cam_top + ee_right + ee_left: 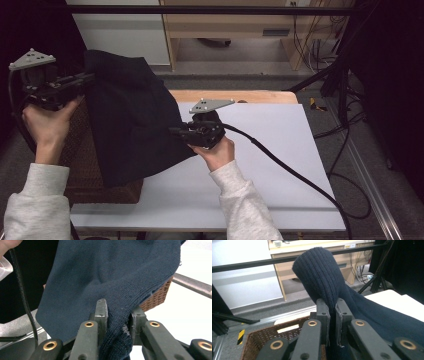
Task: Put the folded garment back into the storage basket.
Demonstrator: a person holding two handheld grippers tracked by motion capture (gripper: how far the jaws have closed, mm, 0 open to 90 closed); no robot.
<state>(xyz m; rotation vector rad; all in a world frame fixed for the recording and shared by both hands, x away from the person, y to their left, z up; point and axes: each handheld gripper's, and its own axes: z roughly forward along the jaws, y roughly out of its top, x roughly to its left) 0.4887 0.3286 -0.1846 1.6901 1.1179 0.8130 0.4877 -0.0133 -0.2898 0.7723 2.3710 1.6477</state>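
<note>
A white table (280, 165) is set before wooden furniture (235, 25). One wicker basket (80, 150) stands at its left edge. One navy sweater (130, 120) is held above the basket, clamped by the left gripper (87, 79) and the right gripper (175, 131).

Left tongs (90, 77) raised, clamped; right tongs (175, 131) lower, clamped.

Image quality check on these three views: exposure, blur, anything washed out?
High view: dim, the dark navy knitted garment reads almost black, corners fall to black, white table top evenly lit. Left gripper view: the garment's ribbing is sharp, the near jaws soft. Right gripper view: white background blown out at right, knit texture visible, woven brown basket slightly soft.
</note>
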